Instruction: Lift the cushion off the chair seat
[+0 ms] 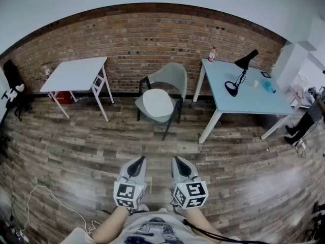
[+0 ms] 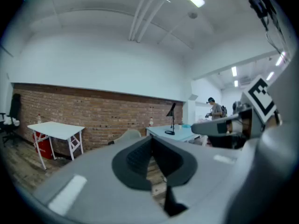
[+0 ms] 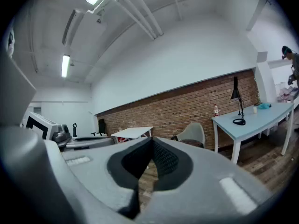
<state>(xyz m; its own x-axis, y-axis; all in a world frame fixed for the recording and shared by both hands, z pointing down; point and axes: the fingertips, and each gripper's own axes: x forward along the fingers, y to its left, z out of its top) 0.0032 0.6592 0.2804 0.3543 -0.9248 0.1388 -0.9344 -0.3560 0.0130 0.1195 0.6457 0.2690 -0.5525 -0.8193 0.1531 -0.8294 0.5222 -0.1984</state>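
A grey chair (image 1: 170, 80) stands against the brick wall, between two tables. A round white cushion (image 1: 157, 102) lies flat on its seat. My left gripper (image 1: 138, 161) and right gripper (image 1: 177, 161) hover side by side low in the head view, well short of the chair, over the wood floor. Both are shut with nothing between their jaws. In the left gripper view the left gripper (image 2: 150, 139) points nearly level and the chair's back (image 2: 125, 135) peeks above its jaws. From the right gripper (image 3: 151, 140) the chair (image 3: 192, 134) shows to the right of its jaws.
A white folding table (image 1: 77, 74) stands left of the chair. A light blue table (image 1: 244, 93) with a black desk lamp (image 1: 238, 78) and a bottle (image 1: 212, 54) stands to the right. A cable (image 1: 45, 197) lies on the floor at lower left. A person (image 2: 216, 109) stands far right.
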